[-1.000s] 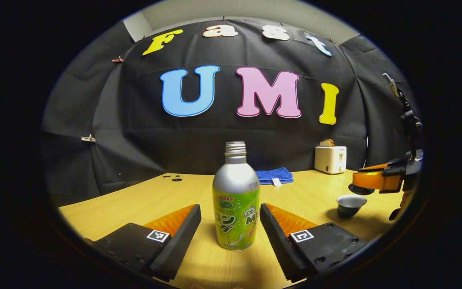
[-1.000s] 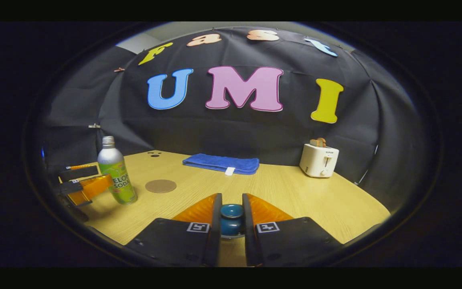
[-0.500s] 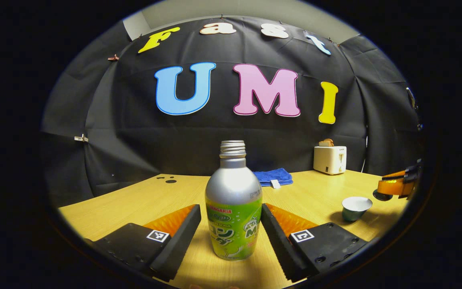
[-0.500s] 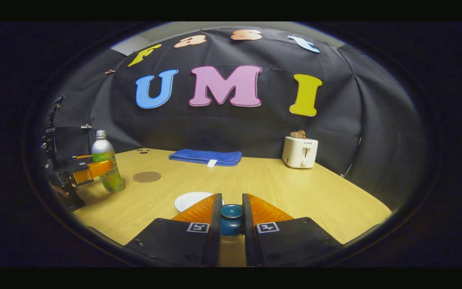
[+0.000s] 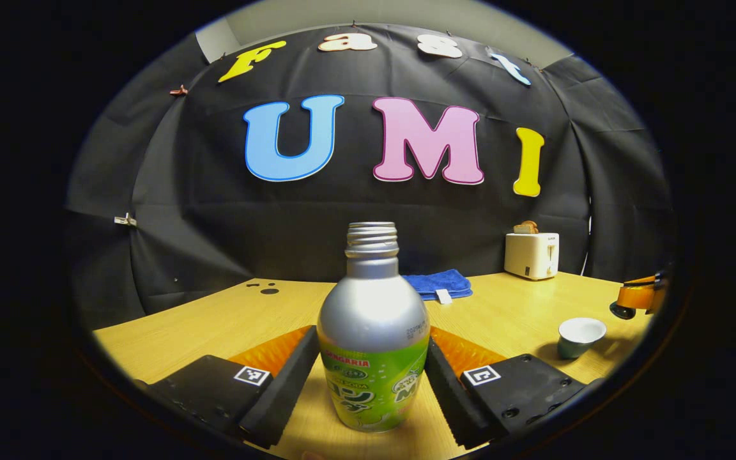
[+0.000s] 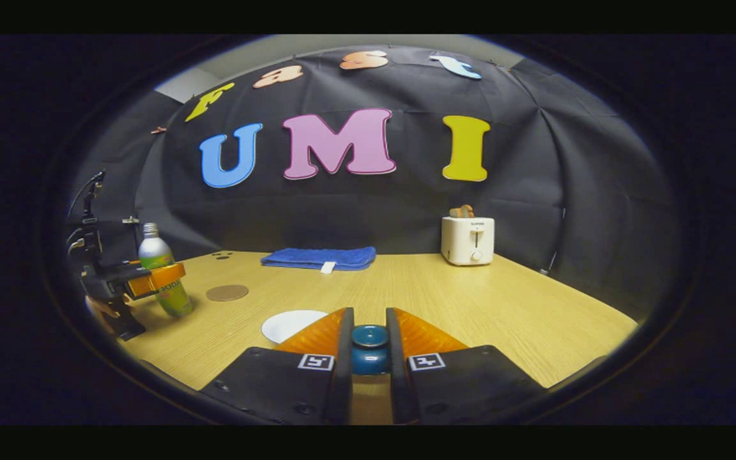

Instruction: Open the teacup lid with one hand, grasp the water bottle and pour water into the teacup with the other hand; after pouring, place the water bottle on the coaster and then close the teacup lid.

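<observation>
Silver and green, the water bottle (image 5: 373,345) stands upright and uncapped on the pale wooden surface (image 5: 214,319), framed between the fingers of the left gripper (image 5: 368,377). The jaws are set wide, one finger at each side of the bottle's body; the right-hand finger looks to be at or almost at the bottle, while whether the left-hand one touches cannot be told, so a firm hold is not yet shown.

The right gripper (image 6: 368,348) is seen with its jaws drawn narrow and clamped on the blue knob of the teacup lid (image 6: 368,348), which is held clear of the cup. The open teacup (image 5: 579,336) sits on the surface well to the right of the bottle. The round brown coaster (image 6: 227,292) lies just beside the bottle, and a white disc (image 6: 291,323) lies nearer the right gripper.

The step in hand is judged to be the grasp on the bottle. It would be done well if the jaws were closed evenly on the label band, below the shoulder, with the bottle kept vertical. The smooth metal is likely to slip, so a firm squeeze is advised before lifting. The lid should be kept aside so the cup's mouth is left free for pouring.
</observation>
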`<control>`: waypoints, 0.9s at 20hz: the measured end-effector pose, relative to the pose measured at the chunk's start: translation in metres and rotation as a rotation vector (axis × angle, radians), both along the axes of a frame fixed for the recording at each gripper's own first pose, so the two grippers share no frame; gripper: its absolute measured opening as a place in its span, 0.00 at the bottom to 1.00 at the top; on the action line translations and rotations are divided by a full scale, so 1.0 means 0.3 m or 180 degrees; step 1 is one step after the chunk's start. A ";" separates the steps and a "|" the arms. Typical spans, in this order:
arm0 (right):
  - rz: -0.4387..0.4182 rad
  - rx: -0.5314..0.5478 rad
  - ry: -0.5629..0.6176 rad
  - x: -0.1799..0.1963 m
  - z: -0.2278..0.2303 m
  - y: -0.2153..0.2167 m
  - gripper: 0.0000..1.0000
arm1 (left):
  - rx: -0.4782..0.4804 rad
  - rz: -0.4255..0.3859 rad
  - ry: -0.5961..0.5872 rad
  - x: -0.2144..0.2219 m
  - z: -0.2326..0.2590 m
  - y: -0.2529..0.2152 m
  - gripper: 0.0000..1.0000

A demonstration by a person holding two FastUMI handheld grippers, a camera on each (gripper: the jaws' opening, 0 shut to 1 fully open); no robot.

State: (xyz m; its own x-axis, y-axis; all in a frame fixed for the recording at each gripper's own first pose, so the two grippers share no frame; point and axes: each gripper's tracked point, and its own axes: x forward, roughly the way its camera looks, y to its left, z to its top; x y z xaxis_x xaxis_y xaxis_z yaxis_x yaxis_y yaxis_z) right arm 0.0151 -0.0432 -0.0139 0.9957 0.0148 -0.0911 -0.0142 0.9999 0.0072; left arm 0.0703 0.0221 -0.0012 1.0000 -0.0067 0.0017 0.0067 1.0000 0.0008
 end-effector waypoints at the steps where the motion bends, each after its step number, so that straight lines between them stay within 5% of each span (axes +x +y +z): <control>1: 0.0010 -0.0021 -0.0027 -0.002 0.004 0.003 0.27 | 0.0000 -0.0002 0.0001 0.000 0.000 -0.004 0.94; 10: -0.0016 -0.0014 -0.0264 0.020 0.035 -0.032 0.28 | 0.0200 -0.0103 -0.0001 0.004 0.007 -0.056 0.80; 18: -0.0105 -0.0024 -0.0279 0.047 0.039 -0.091 0.28 | 0.1529 -0.0530 -0.0206 0.031 0.087 -0.266 0.80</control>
State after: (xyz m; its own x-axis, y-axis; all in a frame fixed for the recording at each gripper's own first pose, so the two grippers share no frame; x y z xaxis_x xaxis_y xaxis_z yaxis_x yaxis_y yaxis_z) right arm 0.0293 -0.0706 -0.0024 0.9998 -0.0186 -0.0037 0.0186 0.9998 -0.0003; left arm 0.0795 -0.0577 0.0248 0.9833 -0.1810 0.0213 0.1505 0.8720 0.4658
